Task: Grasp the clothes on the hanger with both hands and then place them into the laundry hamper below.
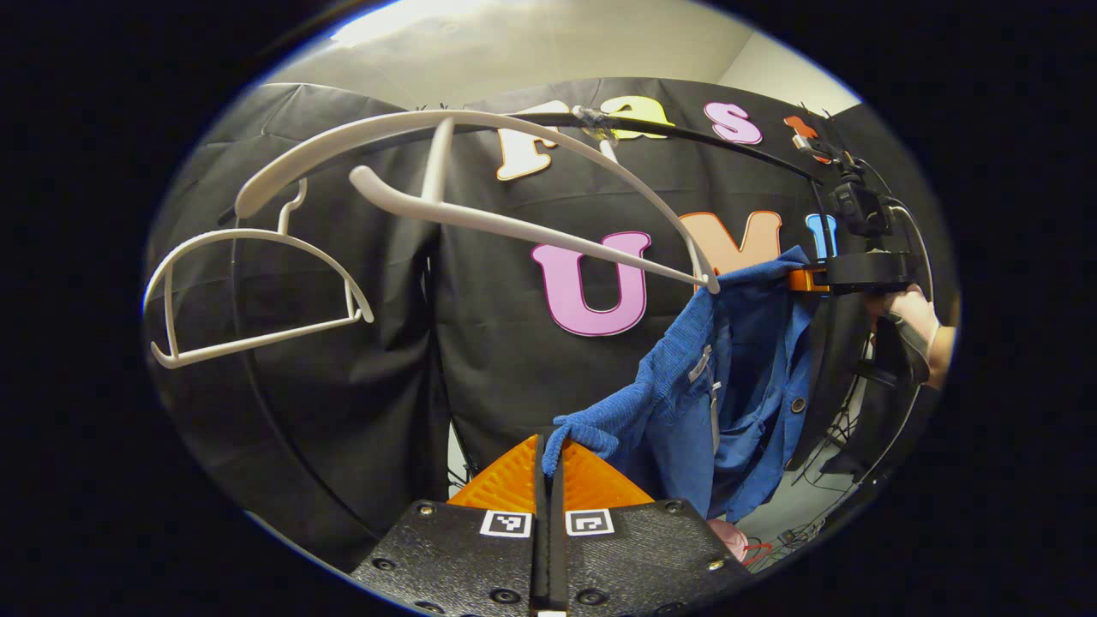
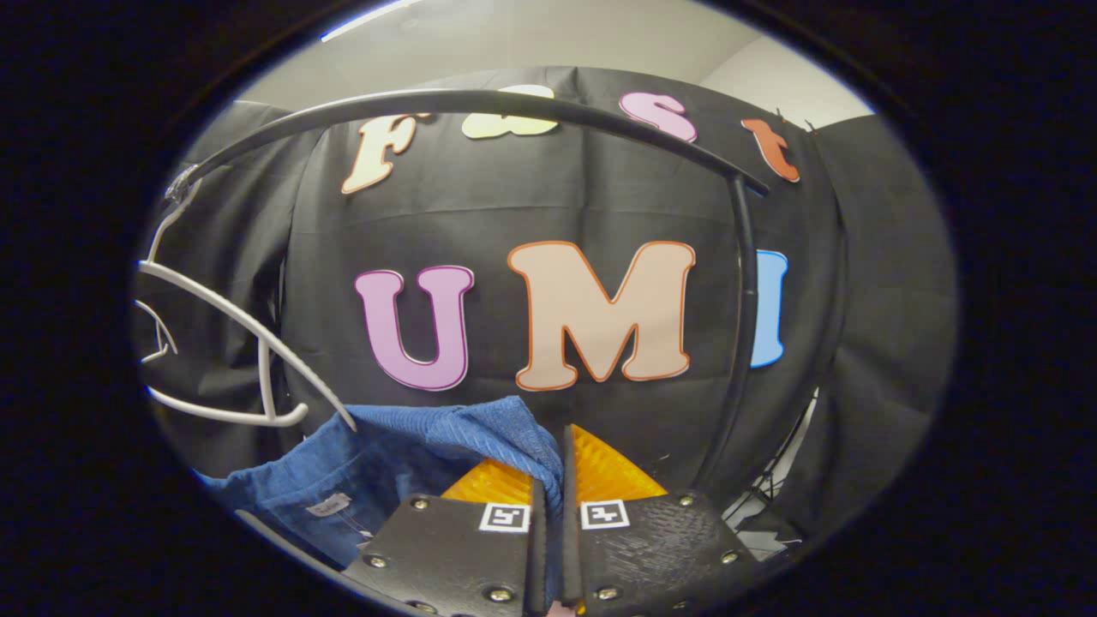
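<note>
Up close in the left gripper view, the left gripper (image 1: 548,454) is sitting at the bottom centre with its two fingers clenched together, and a ribbed edge of the blue knitted and denim garment (image 1: 728,377) is being pinched between them. From that pinched edge the garment is stretching up and to the right, its far corner being held by the right gripper (image 1: 823,276), with a hand (image 1: 913,313) showing just beyond it. A button and a pale label are showing on the hanging blue cloth. Above the garment, a white plastic hanger (image 1: 480,193) is hanging from the curved black metal rail (image 1: 711,141), and the hanger's right tip is just touching the garment's top edge. A second white plastic hanger (image 1: 257,291) is hanging well to the left of the first one, bare. A small patch of pink (image 1: 728,536) is showing below the garment, too little of it to tell what it is.

Turning to the right gripper view, the right gripper (image 2: 553,480) is at the bottom centre, its fingers also clenched, with a fold of the blue garment (image 2: 403,454) gripped between them. The cloth is spreading down and to the left of the fingers, a pale label facing up. The white hanger (image 2: 231,343) is standing just left of the garment, its lower tip close above the cloth. The black rail (image 2: 514,103) is arching overhead and bending down into an upright post to the right of the gripper.
</note>
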The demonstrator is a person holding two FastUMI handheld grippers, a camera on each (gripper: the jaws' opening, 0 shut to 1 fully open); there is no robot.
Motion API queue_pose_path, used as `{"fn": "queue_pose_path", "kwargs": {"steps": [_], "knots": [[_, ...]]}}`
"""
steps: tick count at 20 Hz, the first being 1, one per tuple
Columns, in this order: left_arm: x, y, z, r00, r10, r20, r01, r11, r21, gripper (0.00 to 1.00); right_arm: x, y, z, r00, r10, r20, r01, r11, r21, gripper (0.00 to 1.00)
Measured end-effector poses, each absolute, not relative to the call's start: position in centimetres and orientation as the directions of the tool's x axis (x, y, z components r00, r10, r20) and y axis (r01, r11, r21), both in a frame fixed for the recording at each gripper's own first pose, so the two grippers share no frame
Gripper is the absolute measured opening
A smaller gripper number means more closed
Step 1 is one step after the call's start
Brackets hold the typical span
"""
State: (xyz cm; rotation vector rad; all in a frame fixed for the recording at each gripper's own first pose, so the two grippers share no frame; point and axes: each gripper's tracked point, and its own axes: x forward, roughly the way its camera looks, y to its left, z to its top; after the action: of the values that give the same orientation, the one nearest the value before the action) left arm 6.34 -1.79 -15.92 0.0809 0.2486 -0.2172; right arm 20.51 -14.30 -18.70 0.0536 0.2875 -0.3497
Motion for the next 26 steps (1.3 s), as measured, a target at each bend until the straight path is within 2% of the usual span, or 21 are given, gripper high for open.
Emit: {"fn": "queue_pose_path", "kwargs": {"steps": [5, 11, 12, 13, 17, 18, 19, 20, 26], "knots": [[6.0, -4.2, -16.9, 0.927, -0.258, -0.273, 0.282, 0.958, 0.052, 0.00, 16.9, -14.4, -20.9, 0.891, -0.311, -0.331, 0.327, 0.945, -0.008, 0.07], [6.9, -7.6, -17.7, 0.897, -0.335, -0.290, 0.359, 0.933, 0.033, 0.00, 12.7, -10.4, -22.4, 0.905, -0.197, -0.377, 0.215, 0.977, 0.004, 0.07], [6.8, -8.5, -17.6, 0.890, -0.353, -0.290, 0.376, 0.926, 0.028, 0.00, 12.2, -9.4, -22.3, 0.908, -0.168, -0.383, 0.191, 0.981, 0.022, 0.02], [6.7, -9.5, -17.5, 0.881, -0.377, -0.286, 0.398, 0.917, 0.015, 0.00, 11.9, -8.3, -22.3, 0.911, -0.137, -0.390, 0.164, 0.986, 0.038, 0.07], [7.4, -11.9, -16.9, 0.862, -0.430, -0.268, 0.440, 0.897, -0.025, 0.00, 11.2, -4.3, -22.0, 0.914, -0.012, -0.405, 0.047, 0.996, 0.076, 0.07], [7.5, -12.3, -16.5, 0.861, -0.435, -0.263, 0.443, 0.896, -0.034, 0.00, 11.2, -3.5, -21.8, 0.915, 0.012, -0.403, 0.027, 0.996, 0.089, 0.02], [7.8, -12.5, -16.1, 0.861, -0.438, -0.258, 0.442, 0.896, -0.045, 0.00, 11.1, -2.9, -21.7, 0.915, 0.033, -0.403, 0.010, 0.995, 0.104, 0.07], [8.0, -12.6, -16.0, 0.862, -0.439, -0.254, 0.439, 0.896, -0.061, 0.00, 11.1, -2.3, -21.5, 0.914, 0.052, -0.403, -0.005, 0.993, 0.118, 0.07], [8.9, -13.5, -15.1, 0.852, -0.465, -0.240, 0.452, 0.885, -0.112, 0.00, 10.7, -0.9, -22.3, 0.901, 0.090, -0.425, -0.038, 0.991, 0.129, 0.07]]}}
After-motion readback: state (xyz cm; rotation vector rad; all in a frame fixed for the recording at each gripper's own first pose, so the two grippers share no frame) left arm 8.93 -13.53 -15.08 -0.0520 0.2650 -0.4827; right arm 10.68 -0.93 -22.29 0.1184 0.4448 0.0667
